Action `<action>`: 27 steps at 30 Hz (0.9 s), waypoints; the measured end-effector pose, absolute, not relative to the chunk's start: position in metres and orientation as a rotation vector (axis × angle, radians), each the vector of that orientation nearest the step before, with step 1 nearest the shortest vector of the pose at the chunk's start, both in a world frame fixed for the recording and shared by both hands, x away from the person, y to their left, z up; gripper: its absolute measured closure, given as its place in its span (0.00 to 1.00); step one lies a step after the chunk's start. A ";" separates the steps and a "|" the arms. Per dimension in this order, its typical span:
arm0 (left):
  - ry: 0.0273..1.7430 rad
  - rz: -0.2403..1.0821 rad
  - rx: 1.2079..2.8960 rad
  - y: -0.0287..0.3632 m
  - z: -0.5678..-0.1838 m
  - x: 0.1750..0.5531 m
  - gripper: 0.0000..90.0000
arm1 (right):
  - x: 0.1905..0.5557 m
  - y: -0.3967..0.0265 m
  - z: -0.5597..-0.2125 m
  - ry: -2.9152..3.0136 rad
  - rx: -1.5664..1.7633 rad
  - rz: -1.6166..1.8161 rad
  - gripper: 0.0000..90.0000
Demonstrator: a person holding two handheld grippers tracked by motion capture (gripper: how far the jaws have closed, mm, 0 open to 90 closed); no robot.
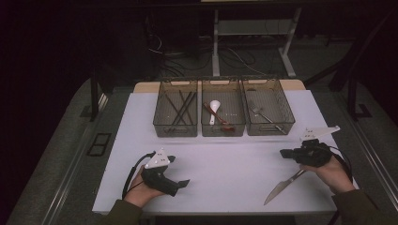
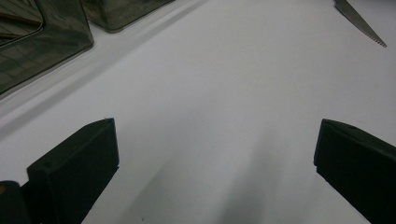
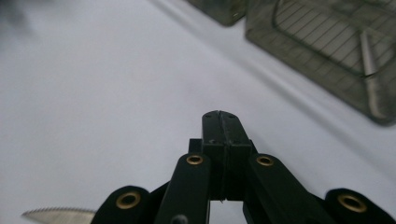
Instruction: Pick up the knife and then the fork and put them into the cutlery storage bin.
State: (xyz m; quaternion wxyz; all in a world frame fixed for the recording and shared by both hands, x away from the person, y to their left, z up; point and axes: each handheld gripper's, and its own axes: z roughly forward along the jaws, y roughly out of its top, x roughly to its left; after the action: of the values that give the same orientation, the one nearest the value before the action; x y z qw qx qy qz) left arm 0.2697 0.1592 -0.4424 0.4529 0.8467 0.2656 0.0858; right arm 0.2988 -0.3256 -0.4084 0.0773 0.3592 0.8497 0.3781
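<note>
Knife (image 1: pixel 283 185) lying diagonally just under my closed, empty right gripper (image 1: pixel 284 153), handle toward it; left gripper (image 1: pixel 183 183) is gaping far off.

Black grippers (image 1: pixel 176 183), brass rivets, seemingly olive sleeves (image 1: pixel 119 213)

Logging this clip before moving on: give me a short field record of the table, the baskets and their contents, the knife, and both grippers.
surface: white table
baskets: three dark mesh baskets in a row at the far side
left basket: dark chopsticks
middle basket: white spoon and a brown utensil
right basket: metal fork
knife: serrated, flat on the table, near right, by the right hand
left gripper: jaws wide apart, nothing between them
right gripper: jaws shut together, empty, above the table
</note>
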 end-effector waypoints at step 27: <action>0.660 0.214 2.089 0.158 -0.442 0.269 0.00 | 0.229 -0.320 -0.439 2.698 1.000 1.052 0.99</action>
State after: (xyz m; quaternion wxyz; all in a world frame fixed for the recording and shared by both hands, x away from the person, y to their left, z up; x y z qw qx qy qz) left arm 0.2689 0.1584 -0.4422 0.4531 0.8460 0.2674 0.0866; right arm 0.2291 -0.3204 -0.4390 0.0390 0.3261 0.8800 0.3433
